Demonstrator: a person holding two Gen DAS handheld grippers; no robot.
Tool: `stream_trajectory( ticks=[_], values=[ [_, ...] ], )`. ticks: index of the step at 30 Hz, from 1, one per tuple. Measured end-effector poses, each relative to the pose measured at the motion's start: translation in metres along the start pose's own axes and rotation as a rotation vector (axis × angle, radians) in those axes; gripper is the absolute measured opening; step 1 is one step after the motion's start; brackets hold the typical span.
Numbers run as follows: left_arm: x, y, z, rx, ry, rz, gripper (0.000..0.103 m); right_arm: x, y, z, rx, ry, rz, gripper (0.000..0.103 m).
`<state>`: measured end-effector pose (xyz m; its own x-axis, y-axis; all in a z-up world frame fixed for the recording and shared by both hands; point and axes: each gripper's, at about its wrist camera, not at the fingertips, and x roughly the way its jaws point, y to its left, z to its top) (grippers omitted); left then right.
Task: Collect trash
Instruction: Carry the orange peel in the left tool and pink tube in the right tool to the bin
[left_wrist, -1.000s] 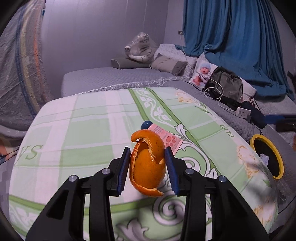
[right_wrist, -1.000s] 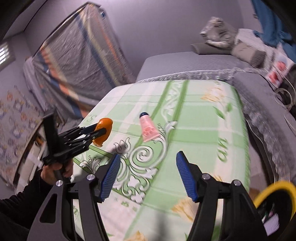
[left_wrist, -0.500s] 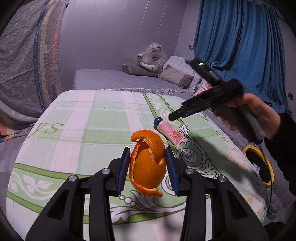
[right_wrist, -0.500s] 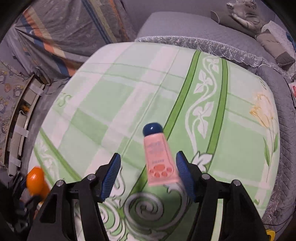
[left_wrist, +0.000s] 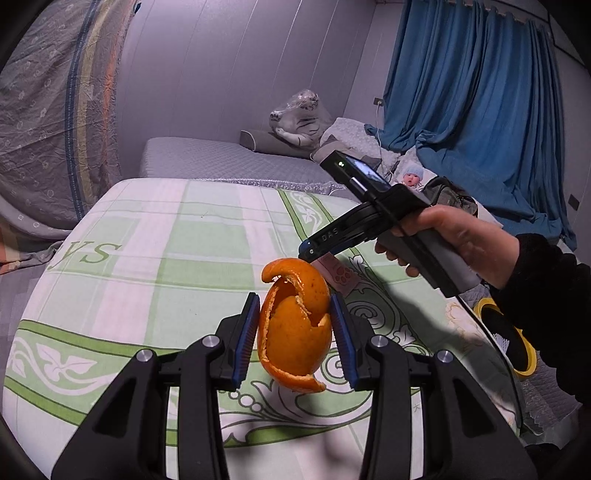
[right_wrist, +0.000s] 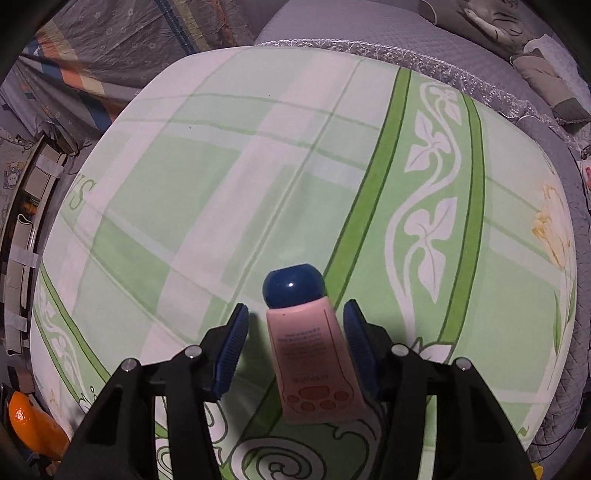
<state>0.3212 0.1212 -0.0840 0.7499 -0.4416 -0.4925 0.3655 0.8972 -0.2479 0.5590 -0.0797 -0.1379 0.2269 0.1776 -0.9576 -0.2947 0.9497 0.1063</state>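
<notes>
My left gripper (left_wrist: 293, 336) is shut on an orange peel (left_wrist: 293, 328) and holds it above the green and white tablecloth (left_wrist: 166, 236). The peel also shows at the lower left of the right wrist view (right_wrist: 31, 424). A pink tube with a blue cap (right_wrist: 306, 350) lies on the cloth. My right gripper (right_wrist: 295, 354) is open, with its jaws on either side of the tube, low over it. In the left wrist view the right gripper (left_wrist: 310, 254) reaches down over the pink tube (left_wrist: 338, 273), which the peel partly hides.
A yellow-rimmed black bin (left_wrist: 511, 339) stands at the table's right edge. A grey bed (left_wrist: 229, 162) with pillows and a wrapped plush toy lies behind the table. Blue curtains (left_wrist: 480, 110) hang at the right. Covered furniture (right_wrist: 129, 40) stands at the left.
My right gripper has moved down and forward to the pink tube, so that its open jaws now straddle it. My left gripper still holds the peel and has risen slightly.
</notes>
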Motion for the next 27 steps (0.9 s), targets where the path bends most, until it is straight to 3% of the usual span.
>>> stream_trajectory(
  ticks=[2,6,12,21,27],
  values=[
    [0.0,0.001,0.0,-0.006,0.001,-0.001,0.037,0.004,-0.001,0.0,0.007,-0.008,-0.013,0.037],
    [-0.001,0.004,-0.001,-0.015,0.002,0.003,0.038,-0.003,-0.001,0.0,0.008,-0.047,-0.003,0.036],
    [-0.009,0.0,0.002,-0.005,-0.028,0.067,0.038,-0.044,-0.007,-0.02,0.014,-0.118,0.112,0.035],
    [-0.013,-0.024,0.02,0.02,-0.07,0.154,0.038,-0.137,-0.007,-0.1,-0.021,-0.281,0.214,0.035],
    [-0.024,-0.069,0.041,0.062,-0.128,0.138,0.038,-0.204,-0.024,-0.159,0.003,-0.432,0.265,0.035]
  ],
)
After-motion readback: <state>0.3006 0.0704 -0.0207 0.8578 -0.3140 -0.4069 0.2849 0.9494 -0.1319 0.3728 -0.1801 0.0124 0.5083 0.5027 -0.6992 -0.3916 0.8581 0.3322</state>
